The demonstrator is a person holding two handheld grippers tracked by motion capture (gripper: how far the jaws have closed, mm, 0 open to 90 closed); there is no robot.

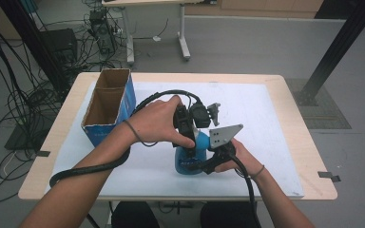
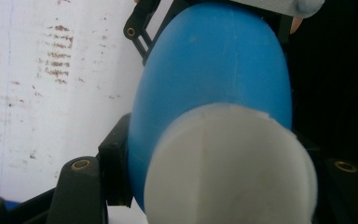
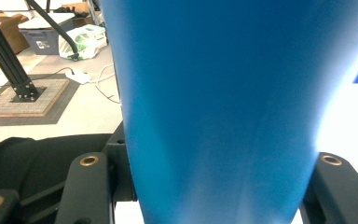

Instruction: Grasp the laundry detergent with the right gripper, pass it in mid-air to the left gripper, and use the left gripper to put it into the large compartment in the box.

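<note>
Two grippers pinch one blue bottle [image 1: 190, 159] at centre frame: left gripper [image 1: 186, 135] clamps near its white cap [image 2: 230, 165], right gripper [image 1: 208, 164] its body. One cardboard box [image 1: 108, 104] sits upper left; hands hide the bottle's label.

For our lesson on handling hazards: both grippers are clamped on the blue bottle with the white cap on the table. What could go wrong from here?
1. The blue bottle is smooth and rounded; the left gripper grips it up by the white cap, so its jaws might slide off the curve.
2. The right gripper holds the bottle's body; if the two pull unevenly, the bottle might twist or tip.
3. Cables trail over the table near the open cardboard box and might snag it.
</note>
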